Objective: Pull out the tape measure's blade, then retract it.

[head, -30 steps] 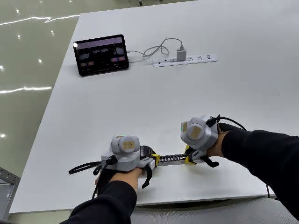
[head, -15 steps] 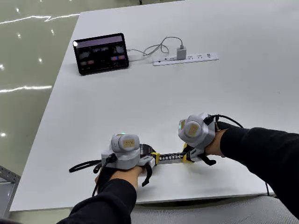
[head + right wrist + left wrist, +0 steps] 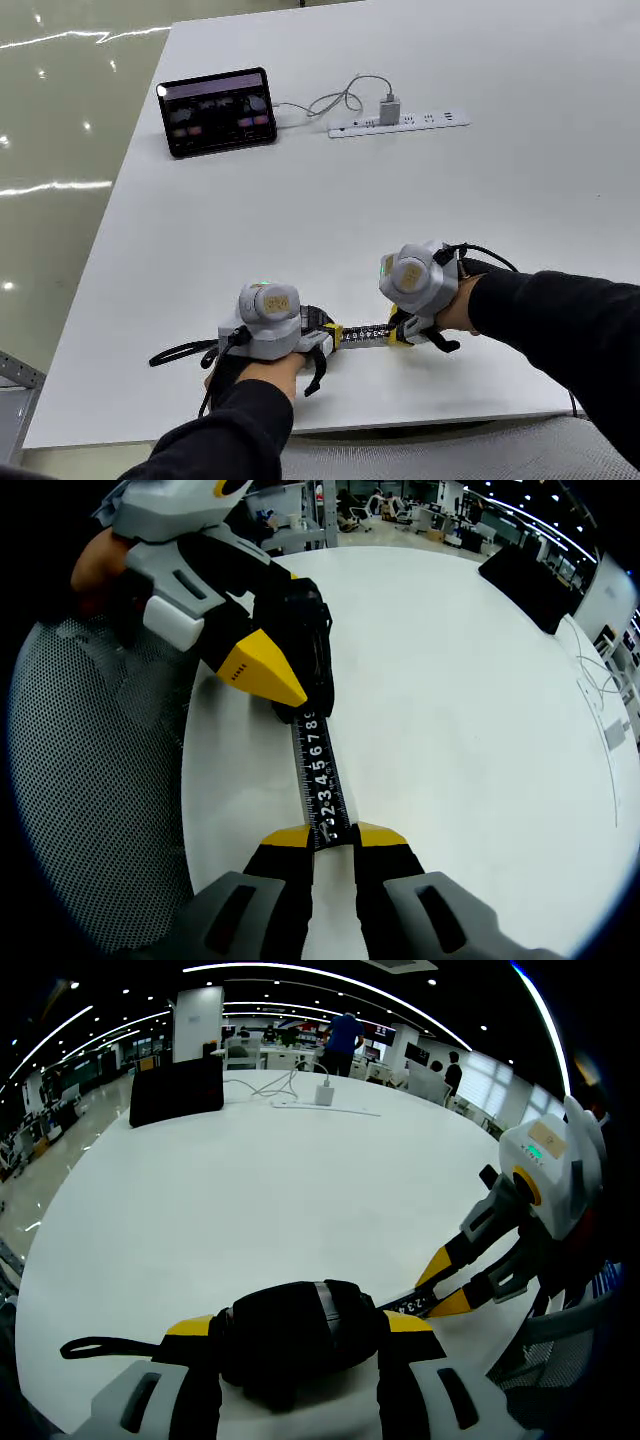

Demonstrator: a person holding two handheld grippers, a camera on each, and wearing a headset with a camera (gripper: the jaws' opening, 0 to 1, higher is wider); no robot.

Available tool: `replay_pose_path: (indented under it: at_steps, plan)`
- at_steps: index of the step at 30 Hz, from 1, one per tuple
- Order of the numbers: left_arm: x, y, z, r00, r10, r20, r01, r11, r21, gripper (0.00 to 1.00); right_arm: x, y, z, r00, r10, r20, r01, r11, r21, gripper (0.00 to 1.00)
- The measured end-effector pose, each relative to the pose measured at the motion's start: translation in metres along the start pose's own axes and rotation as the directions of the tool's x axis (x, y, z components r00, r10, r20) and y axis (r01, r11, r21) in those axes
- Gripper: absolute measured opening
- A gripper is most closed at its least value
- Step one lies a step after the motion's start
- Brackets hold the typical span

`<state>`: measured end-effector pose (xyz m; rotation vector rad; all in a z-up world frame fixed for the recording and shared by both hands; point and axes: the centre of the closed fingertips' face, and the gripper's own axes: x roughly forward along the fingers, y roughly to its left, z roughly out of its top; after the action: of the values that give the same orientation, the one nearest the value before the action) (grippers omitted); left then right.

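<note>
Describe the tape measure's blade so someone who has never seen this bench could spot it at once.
On the white table, look to the near edge, where the left gripper clamps a black tape case and the right gripper pinches the blade, a short strip running out of it. It is the only flat, narrow band printed with black numbers.

White table [image 3: 300, 210]; glossy floor [image 3: 60, 120] reflecting lights; ceiling light strips [image 3: 300, 968] overhead.

Left gripper [image 3: 318, 340]: pointing right, jaws clamping the tape measure [image 3: 305, 630]. Right gripper [image 3: 332, 836]: pointing left toward the other, jaws nearly together, pinching the blade [image 3: 318, 770]. Forearms [image 3: 560, 320]: dark-sleeved, both reaching in from below, converging.
</note>
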<state>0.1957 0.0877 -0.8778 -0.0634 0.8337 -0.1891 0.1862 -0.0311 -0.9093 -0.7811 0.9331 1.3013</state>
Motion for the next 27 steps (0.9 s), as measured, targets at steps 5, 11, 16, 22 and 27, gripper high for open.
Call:
replay_pose_path:
  at_steps: [5,11,16,22,27]
  plan:
    - [0.0001,0.0,0.0,1.0,0.0,0.0,0.0,1.0,0.0,0.59,0.0003,0.0009,0.0012,1.0,-0.002,0.001,0.002,1.0,-0.005,0.11]
    - [0.0002,0.0001,-0.0002,1.0,0.001,0.0,-0.001,1.0,0.001,0.59,0.001,0.0011,0.003,1.0,-0.003,0.006,0.003,1.0,-0.009,0.11]
    - [0.0002,0.0001,-0.0001,1.0,0.001,0.0,-0.001,1.0,0.001,0.59,0.0019,0.0013,0.0046,0.9999,-0.003,0.011,0.003,1.0,-0.001,0.11]
    - [0.0003,0.0002,0.0,1.0,0.001,0.002,-0.001,1.0,0.001,0.59,0.0032,0.0021,0.0062,0.9999,-0.001,0.013,0.001,1.0,-0.001,0.11]
    - [0.0005,0.0,-0.0007,1.0,0.005,-0.006,-0.005,1.0,0.005,0.59,0.0045,0.0022,0.0085,0.9999,0.001,0.017,-0.001,1.0,0.005,0.11]
